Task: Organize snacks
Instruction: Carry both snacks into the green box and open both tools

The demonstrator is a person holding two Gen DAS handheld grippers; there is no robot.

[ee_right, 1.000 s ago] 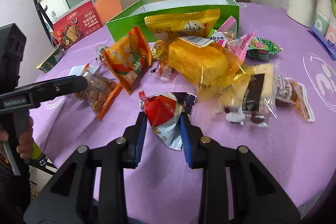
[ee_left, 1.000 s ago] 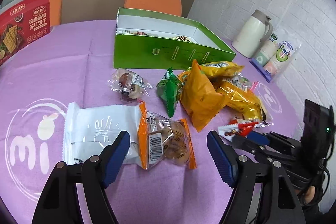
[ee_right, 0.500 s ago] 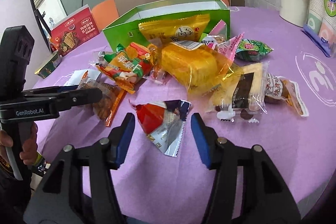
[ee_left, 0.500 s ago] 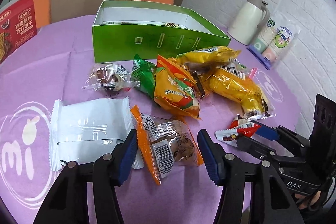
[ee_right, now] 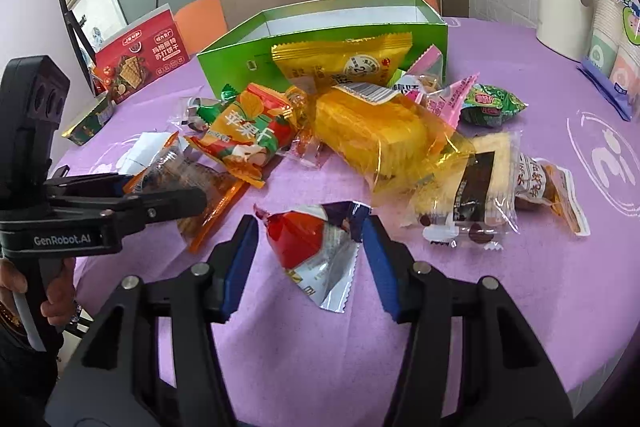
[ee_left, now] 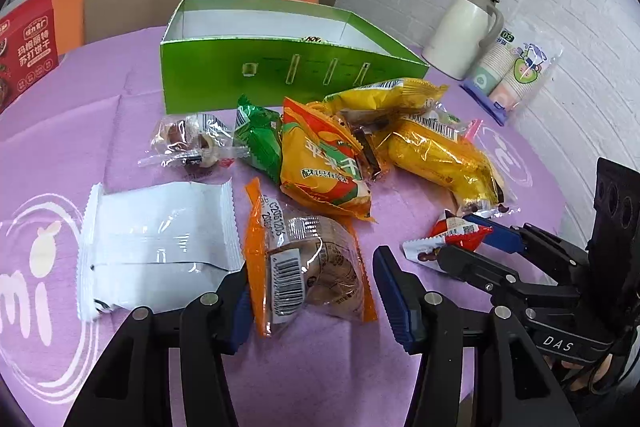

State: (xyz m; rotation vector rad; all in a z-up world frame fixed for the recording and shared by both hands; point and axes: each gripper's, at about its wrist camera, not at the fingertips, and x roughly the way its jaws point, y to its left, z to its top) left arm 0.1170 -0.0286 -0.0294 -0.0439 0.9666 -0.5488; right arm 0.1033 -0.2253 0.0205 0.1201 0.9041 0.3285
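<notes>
Left gripper (ee_left: 312,295), jaws apart, straddles the orange packet (ee_left: 308,263) at lower centre; right gripper (ee_right: 308,259), also apart, straddles the red packet (ee_right: 308,243).

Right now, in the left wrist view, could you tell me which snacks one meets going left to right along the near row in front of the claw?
White packet → orange-edged clear packet, between the open left claw's fingers → small red and silver packet, at the right claw.
</notes>
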